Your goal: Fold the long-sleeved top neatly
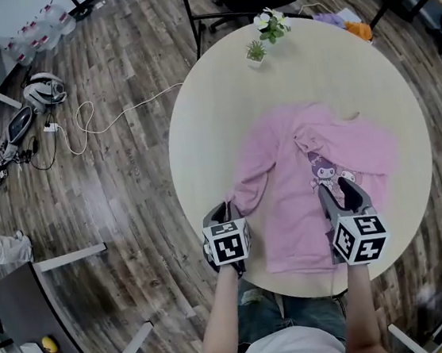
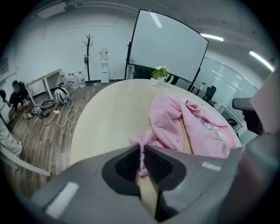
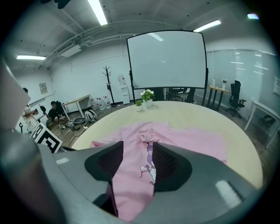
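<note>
The top [image 1: 310, 185] is soft, matt pink cloth. The table [image 1: 214, 117] under it looks smooth, matt and pale. My left gripper [image 2: 141, 151] is matt grey plastic with dark ribbed pads [image 2: 158, 165]. Around the table, the floor [image 1: 112, 73] is streaky grey-brown wood planking.

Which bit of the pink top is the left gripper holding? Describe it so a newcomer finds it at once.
On the round beige table lies a pink long-sleeved top, cartoon print up. Its sleeve on the person's left runs down toward the near rim. Its cuff alone is pinched by the left gripper, jaws shut on it.
</note>
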